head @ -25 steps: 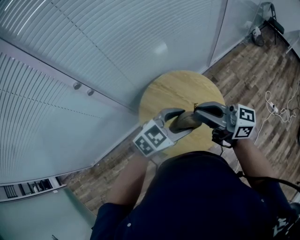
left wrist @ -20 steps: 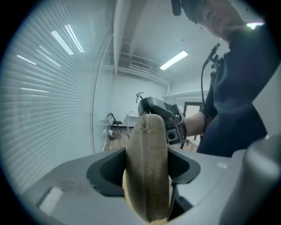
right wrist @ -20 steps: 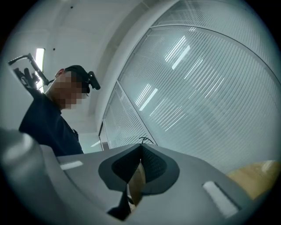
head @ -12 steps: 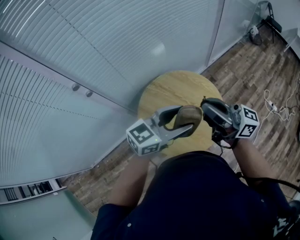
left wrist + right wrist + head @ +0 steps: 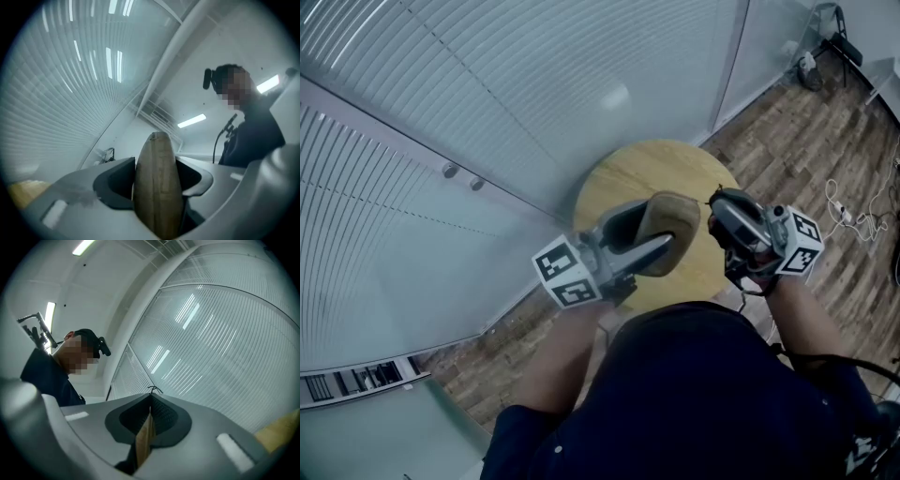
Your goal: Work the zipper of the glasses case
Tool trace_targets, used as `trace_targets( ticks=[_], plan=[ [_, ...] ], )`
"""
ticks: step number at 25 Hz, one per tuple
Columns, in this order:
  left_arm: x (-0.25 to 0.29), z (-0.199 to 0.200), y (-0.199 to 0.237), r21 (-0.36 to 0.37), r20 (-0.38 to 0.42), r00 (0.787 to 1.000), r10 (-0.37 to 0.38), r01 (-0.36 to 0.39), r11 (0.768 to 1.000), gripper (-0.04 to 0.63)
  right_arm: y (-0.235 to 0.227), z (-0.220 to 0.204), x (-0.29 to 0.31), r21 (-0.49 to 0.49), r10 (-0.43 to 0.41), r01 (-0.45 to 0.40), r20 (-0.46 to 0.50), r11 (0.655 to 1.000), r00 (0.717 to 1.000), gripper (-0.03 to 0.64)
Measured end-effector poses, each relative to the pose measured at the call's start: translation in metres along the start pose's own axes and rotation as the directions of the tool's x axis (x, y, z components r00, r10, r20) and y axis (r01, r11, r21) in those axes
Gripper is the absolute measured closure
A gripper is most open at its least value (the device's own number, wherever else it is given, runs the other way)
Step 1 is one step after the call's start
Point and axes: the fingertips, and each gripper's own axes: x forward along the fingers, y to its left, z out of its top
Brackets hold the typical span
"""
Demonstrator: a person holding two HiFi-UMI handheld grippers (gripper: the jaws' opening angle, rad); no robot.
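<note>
The glasses case [image 5: 667, 228] hangs in the air above the near half of the round wooden table [image 5: 623, 183]. Its long axis runs along the left gripper's [image 5: 656, 228] jaws, from near left up toward far right, and its rounded end sticks out past the jaw tips toward the right gripper [image 5: 715, 208]. The left gripper comes in from the near left with its marker cube [image 5: 567, 274] nearest the person and is tipped slightly upward. Its jaws stand wide, one pad pressed on each broad side of the case, so the case is clamped between them. In the left gripper view the case stands edge-on, with a seam running up its narrow edge to the tip. The right gripper reaches in from the right, angled upward, with its tips just beside the case's far right end. Its jaws are closed, with a thin tan tab [image 5: 144, 441] pinched between the pads and a short black thread [image 5: 153, 390] poking out at the tips. The case is tan-brown and oval, with a smooth matte surface. Both bare forearms come up from the bottom of the head view, the left forearm [image 5: 567, 361] bent in toward the table.
</note>
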Motion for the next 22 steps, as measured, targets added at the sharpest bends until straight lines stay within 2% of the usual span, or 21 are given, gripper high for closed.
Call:
trace_targets(
  ticks=[2, 4, 6, 7, 9, 10, 11, 13, 15, 16, 17, 18, 21, 22],
  plan=[
    [-0.002, 0.008, 0.000, -0.057, 0.073, 0.997, -0.013, 0.018, 0.998, 0.325, 0.003, 0.001, 0.003, -0.001, 0.014, -0.014, 0.007, 1.000, 1.000, 0.604],
    [-0.002, 0.013, -0.002, -0.090, 0.111, 0.993, -0.025, 0.035, 0.995, 0.327, 0.007, 0.001, 0.004, -0.010, 0.027, -0.027, 0.004, 1.000, 1.000, 0.604],
    [-0.006, 0.023, 0.000, -0.141, 0.184, 0.983, -0.019, 0.046, 0.989, 0.327, 0.011, 0.002, 0.004, -0.022, 0.039, -0.039, 0.006, 0.999, 0.999, 0.604],
    [-0.015, 0.035, 0.007, -0.192, 0.265, 0.964, 0.000, 0.053, 0.980, 0.327, 0.012, 0.004, 0.002, -0.022, 0.042, -0.042, 0.018, 0.999, 0.999, 0.611],
    [-0.044, 0.067, 0.029, -0.281, 0.438, 0.897, 0.059, 0.074, 0.957, 0.328, 0.007, 0.010, -0.005, -0.017, 0.026, -0.025, 0.050, 1.000, 0.998, 0.611],
    [-0.057, 0.079, 0.036, -0.282, 0.467, 0.881, 0.074, 0.069, 0.957, 0.328, 0.004, 0.011, -0.008, -0.019, 0.007, -0.006, 0.055, 1.000, 0.998, 0.611],
    [-0.065, 0.086, 0.039, -0.255, 0.447, 0.891, 0.075, 0.047, 0.966, 0.328, 0.001, 0.010, -0.010, -0.026, -0.014, 0.015, 0.044, 1.000, 0.999, 0.611],
    [-0.061, 0.087, 0.030, -0.151, 0.330, 0.943, 0.044, 0.006, 0.989, 0.325, -0.002, 0.001, -0.005, -0.044, -0.043, 0.043, -0.019, 0.998, 0.999, 0.611],
    [-0.044, 0.081, 0.013, -0.043, 0.209, 0.978, -0.002, 0.012, 0.999, 0.324, -0.002, -0.010, 0.005, -0.020, -0.038, 0.036, -0.093, 0.999, 0.995, 0.607],
    [-0.035, 0.076, 0.006, -0.001, 0.160, 0.987, -0.018, 0.018, 1.000, 0.324, 0.001, -0.016, 0.010, 0.002, -0.017, 0.017, -0.126, 1.000, 0.992, 0.539],
    [-0.027, 0.071, 0.000, 0.028, 0.125, 0.992, -0.028, 0.024, 0.999, 0.322, 0.005, -0.023, 0.016, 0.005, 0.006, -0.005, -0.156, 1.000, 0.988, 0.376],
    [-0.021, 0.067, -0.004, 0.043, 0.103, 0.994, -0.034, 0.030, 0.999, 0.322, 0.010, -0.028, 0.022, -0.030, 0.014, -0.020, -0.183, 0.999, 0.983, 0.314],
    [-0.011, 0.059, -0.008, 0.044, 0.076, 0.996, -0.037, 0.034, 0.998, 0.322, 0.019, -0.028, 0.031, -0.254, -0.047, -0.003, -0.191, 0.967, 0.981, 0.316],
    [-0.009, 0.056, -0.008, 0.047, 0.064, 0.997, -0.031, 0.028, 0.999, 0.322, 0.021, -0.025, 0.034, -0.282, -0.055, 0.003, -0.176, 0.959, 0.983, 0.316]
  ],
)
